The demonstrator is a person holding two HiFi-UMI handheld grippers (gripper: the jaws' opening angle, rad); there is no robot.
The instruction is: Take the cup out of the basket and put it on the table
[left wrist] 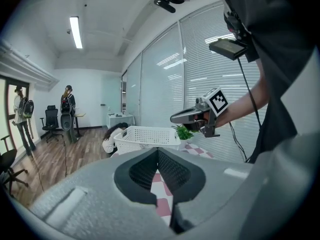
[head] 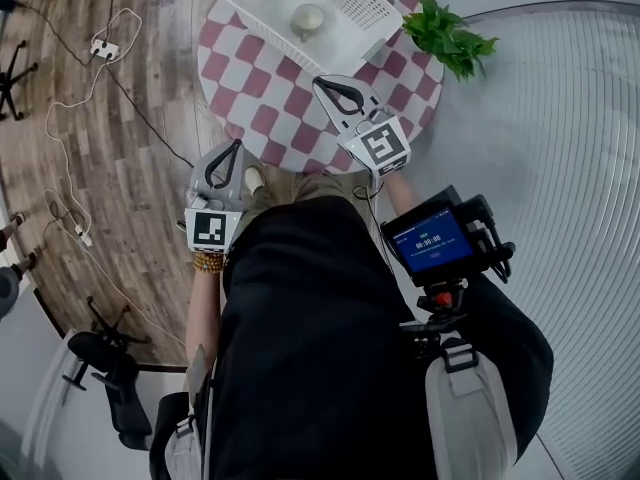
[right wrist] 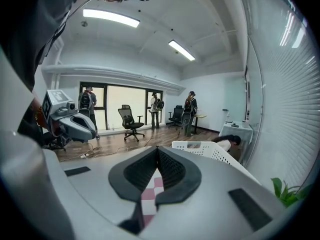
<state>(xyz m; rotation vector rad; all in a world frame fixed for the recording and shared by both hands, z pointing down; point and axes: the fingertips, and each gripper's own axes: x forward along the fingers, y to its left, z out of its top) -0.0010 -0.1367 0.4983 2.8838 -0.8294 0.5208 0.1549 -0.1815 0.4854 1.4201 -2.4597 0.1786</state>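
Observation:
A pale cup (head: pixel 307 18) sits inside the white mesh basket (head: pixel 262 30) at the far side of the round table with the red-and-white checked cloth (head: pixel 270 98). My right gripper (head: pixel 320 80) hovers over the table just short of the basket's near edge, shut and empty. My left gripper (head: pixel 238 144) hangs lower, off the table's near-left edge, also shut with nothing in it. The left gripper view shows the basket (left wrist: pixel 147 136) ahead beyond the shut jaws (left wrist: pixel 158 150), with the right gripper (left wrist: pixel 175 118) to the right. The cup is hidden in both gripper views.
A green plant (head: pixel 447 36) stands at the table's right edge beside the basket. A power strip (head: pixel 104 48) and cables lie on the wooden floor to the left. A glass wall with blinds runs along the right. People and office chairs (right wrist: pixel 129 120) stand far back.

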